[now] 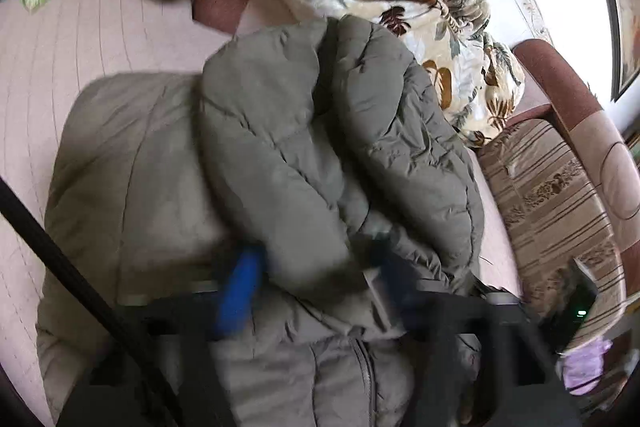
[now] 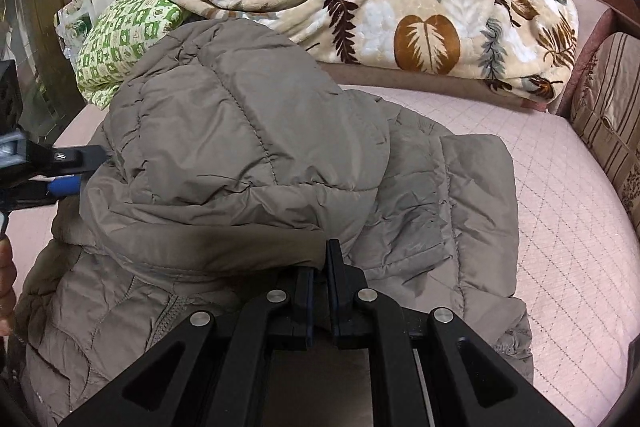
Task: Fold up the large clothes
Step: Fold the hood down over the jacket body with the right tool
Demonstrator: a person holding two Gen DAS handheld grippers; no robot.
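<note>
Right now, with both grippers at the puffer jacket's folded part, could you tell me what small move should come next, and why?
Probably lower the folded part flat onto the jacket body. The right gripper is pinched on the puffer jacket at its hem edge, the left gripper appears to straddle the opposite side, and the folded part bulges above the body on the pink mattress.

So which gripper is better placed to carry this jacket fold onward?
Probably the right gripper: its jaws are shut on the puffer jacket's folded hem at mid-edge. The left gripper sits at the jacket's side, its fingers spread around a bulge, apparently not clamped.
</note>
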